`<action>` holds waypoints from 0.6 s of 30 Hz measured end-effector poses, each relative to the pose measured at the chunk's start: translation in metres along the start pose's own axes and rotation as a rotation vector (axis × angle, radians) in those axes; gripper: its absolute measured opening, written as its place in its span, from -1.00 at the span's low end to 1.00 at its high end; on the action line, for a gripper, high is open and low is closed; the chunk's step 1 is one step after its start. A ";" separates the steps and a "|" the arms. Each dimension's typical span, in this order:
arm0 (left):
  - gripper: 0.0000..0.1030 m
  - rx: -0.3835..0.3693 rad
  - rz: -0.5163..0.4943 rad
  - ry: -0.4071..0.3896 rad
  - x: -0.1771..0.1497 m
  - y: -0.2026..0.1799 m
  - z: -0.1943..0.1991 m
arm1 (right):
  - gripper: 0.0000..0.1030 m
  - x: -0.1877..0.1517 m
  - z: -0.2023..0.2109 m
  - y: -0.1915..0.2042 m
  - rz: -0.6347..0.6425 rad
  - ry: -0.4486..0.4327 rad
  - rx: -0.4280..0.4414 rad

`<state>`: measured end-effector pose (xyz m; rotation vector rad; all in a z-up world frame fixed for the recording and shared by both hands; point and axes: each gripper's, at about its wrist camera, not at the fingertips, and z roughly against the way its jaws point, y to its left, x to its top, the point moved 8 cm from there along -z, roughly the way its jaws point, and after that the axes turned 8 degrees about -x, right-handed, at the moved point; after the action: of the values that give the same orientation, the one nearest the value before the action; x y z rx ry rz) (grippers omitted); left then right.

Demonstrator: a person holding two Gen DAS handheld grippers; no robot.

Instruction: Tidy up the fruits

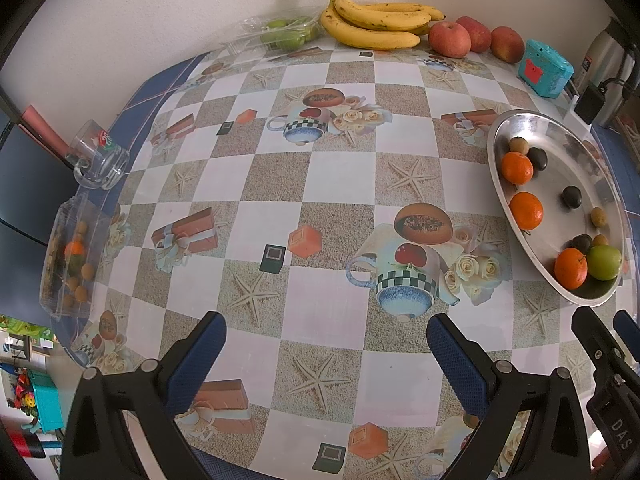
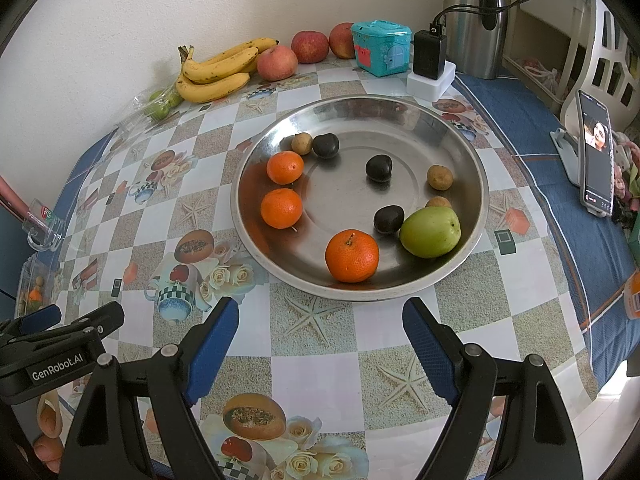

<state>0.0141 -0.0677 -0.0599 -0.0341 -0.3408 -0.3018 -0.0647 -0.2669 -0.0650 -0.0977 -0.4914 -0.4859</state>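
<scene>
A steel plate holds three oranges, a green fruit, three dark plums and small brown fruits. My right gripper hovers open just before the plate's near rim, nothing between its fingers. My left gripper hangs open over the bare tablecloth, left of the plate. Bananas and three red apples lie along the wall. A clear box of green fruit sits beside the bananas.
A clear box with small fruits and a glass mug stand at the left table edge. A teal tin, a black charger, a steel flask and a phone on a stand are at the back right.
</scene>
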 end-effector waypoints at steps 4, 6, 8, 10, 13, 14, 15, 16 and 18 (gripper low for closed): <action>0.98 0.000 0.000 0.000 0.000 0.000 0.000 | 0.64 0.000 0.000 0.001 0.000 0.000 0.000; 0.98 0.000 0.000 0.001 0.000 0.000 0.000 | 0.65 0.000 0.000 -0.001 0.000 0.000 0.000; 0.98 0.000 -0.001 0.000 0.000 0.000 0.000 | 0.64 0.000 0.000 0.000 0.000 0.001 0.001; 0.98 0.000 -0.001 0.000 0.000 0.000 0.000 | 0.64 0.000 0.000 0.000 0.000 0.000 0.001; 0.98 0.000 -0.002 0.001 0.000 0.000 0.000 | 0.64 0.001 0.000 0.000 0.000 0.001 0.001; 0.98 -0.001 -0.002 0.001 0.000 0.001 0.000 | 0.64 0.001 0.000 0.000 0.000 0.001 0.001; 0.98 -0.001 -0.002 0.001 0.000 0.001 0.000 | 0.64 0.000 0.000 0.000 0.000 0.001 0.001; 0.98 -0.001 -0.002 0.001 0.000 0.001 0.000 | 0.64 0.001 0.000 0.000 0.000 0.001 0.001; 0.98 -0.001 -0.002 0.001 0.000 0.001 0.000 | 0.64 0.001 0.000 0.000 0.000 0.001 0.001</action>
<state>0.0142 -0.0671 -0.0599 -0.0342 -0.3398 -0.3042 -0.0643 -0.2674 -0.0644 -0.0967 -0.4908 -0.4854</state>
